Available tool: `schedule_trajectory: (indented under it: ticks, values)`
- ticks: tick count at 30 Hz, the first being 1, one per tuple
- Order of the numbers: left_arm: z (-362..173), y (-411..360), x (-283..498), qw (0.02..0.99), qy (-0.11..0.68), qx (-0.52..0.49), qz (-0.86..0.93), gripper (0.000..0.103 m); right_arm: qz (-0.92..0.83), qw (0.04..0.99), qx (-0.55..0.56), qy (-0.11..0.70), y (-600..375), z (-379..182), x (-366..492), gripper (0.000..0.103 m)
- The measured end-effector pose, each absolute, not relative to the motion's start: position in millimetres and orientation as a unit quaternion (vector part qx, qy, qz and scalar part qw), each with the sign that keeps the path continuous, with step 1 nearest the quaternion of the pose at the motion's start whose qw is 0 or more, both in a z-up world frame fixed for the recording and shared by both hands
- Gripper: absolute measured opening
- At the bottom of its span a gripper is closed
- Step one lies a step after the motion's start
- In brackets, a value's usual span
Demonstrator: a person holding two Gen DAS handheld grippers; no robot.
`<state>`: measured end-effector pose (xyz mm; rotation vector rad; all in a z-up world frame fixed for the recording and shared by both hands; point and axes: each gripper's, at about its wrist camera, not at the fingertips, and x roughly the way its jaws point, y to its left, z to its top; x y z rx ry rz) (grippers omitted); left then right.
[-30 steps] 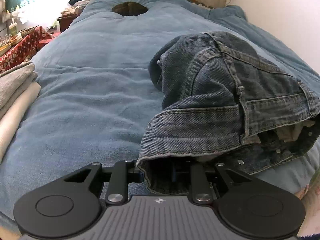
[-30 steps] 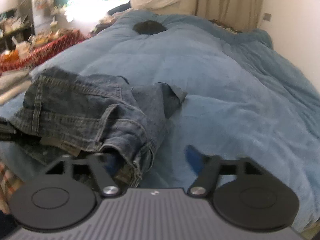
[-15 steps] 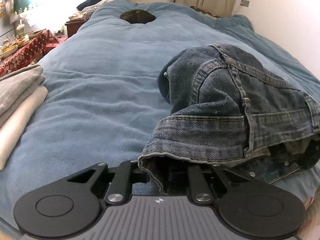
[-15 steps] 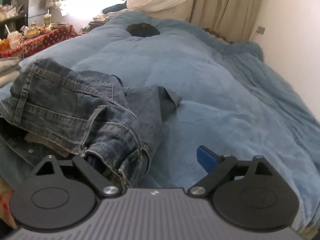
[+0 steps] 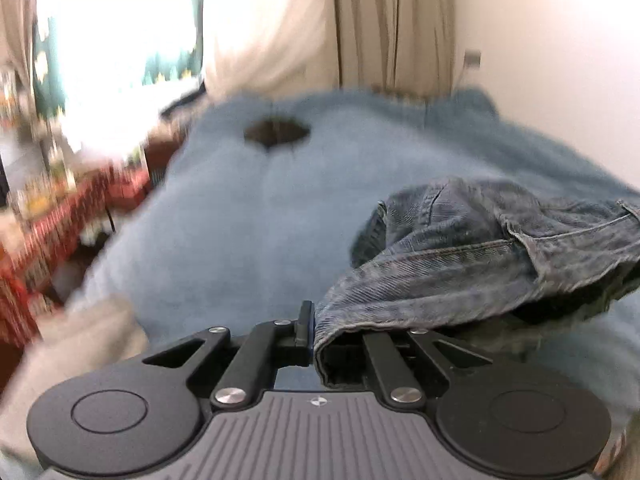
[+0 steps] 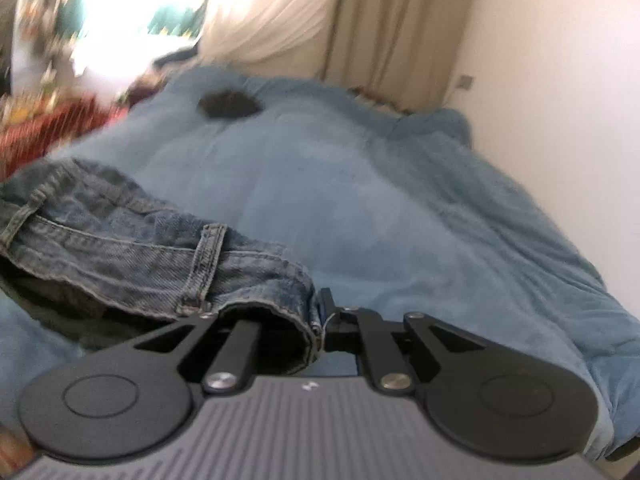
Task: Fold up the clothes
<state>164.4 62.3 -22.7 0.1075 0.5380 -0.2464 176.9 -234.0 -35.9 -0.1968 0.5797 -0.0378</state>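
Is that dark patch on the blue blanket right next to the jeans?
No, the dark patch lies far up the blue blanket, well apart from the jeans.

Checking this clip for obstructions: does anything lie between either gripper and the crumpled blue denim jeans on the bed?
Nothing visible does. The left gripper is shut on the waistband edge of the crumpled blue denim jeans, and the right gripper is closing on the opposite edge, denim between its jaws. Only the blue fleece blanket lies beyond them.

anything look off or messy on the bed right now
Only the jeans: bunched, not flat, waistband pinched at each end by the left tongs and right tongs. The dark patch far up the blanket is too blurred to identify.
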Motion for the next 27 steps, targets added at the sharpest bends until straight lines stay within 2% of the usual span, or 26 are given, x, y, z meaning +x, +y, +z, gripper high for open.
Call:
schedule_trajectory:
  ticks: [4, 11, 15, 20, 24, 27]
  values:
    - [42, 64, 153, 0.972, 0.190, 0.067, -0.118, 0.004, -0.012, 0.968, -0.064, 0.242, -244, 25, 162, 0.007]
    - [149, 71, 98, 0.989, 0.071, 0.067, -0.115, 0.004, 0.002, 0.986, -0.039, 0.162, -245, 126, 85, 0.007]
    - [184, 72, 64, 0.990, 0.039, 0.071, -0.118, 0.004, 0.013, 0.990, -0.023, 0.138, -246, 160, 39, 0.008]
    - [179, 69, 69, 0.987, 0.075, 0.074, -0.124, 0.004, 0.028, 0.986, -0.012, 0.164, -252, 168, 25, 0.008]
    - [133, 61, 105, 0.977, 0.147, 0.080, -0.131, 0.004, 0.026, 0.975, -0.013, 0.218, -254, 138, 45, 0.008]
    - [78, 54, 148, 0.962, 0.224, 0.069, -0.139, 0.004, 0.020, 0.961, -0.016, 0.274, -254, 96, 80, 0.008]
